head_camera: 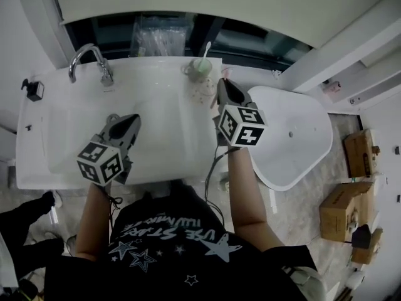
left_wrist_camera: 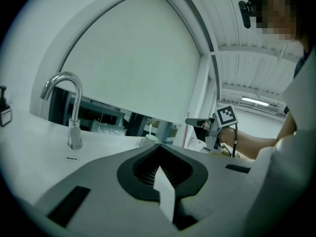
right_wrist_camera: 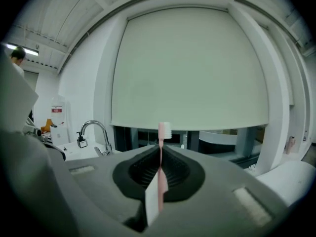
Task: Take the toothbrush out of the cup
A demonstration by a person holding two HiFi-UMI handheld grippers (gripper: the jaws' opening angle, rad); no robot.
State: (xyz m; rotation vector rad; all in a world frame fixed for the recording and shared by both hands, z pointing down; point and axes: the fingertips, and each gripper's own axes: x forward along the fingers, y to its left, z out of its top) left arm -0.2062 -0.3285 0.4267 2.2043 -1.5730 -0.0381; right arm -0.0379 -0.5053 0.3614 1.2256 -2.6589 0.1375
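A pale green cup (head_camera: pixel 200 68) stands on the back ledge of the white sink (head_camera: pixel 75 115), with a white toothbrush (head_camera: pixel 207 47) leaning in it. My right gripper (head_camera: pixel 224 84) hovers just right of the cup and is shut on a pink toothbrush (right_wrist_camera: pixel 161 132), whose bristle head sticks up past the jaw tips. A bit of pink (head_camera: pixel 225 74) shows at those tips in the head view. My left gripper (head_camera: pixel 132 120) hangs over the basin, shut and holding nothing. The left gripper view shows the cup (left_wrist_camera: pixel 147 140) ahead and the right gripper (left_wrist_camera: pixel 196 122) beyond it.
A chrome faucet (head_camera: pixel 88 60) rises at the sink's back left, with a small dark dispenser (head_camera: pixel 34 90) further left. A white speckled item (head_camera: pixel 202 92) sits in front of the cup. A white bathtub-like basin (head_camera: pixel 294 133) lies to the right, cardboard boxes (head_camera: pixel 348 212) beyond it.
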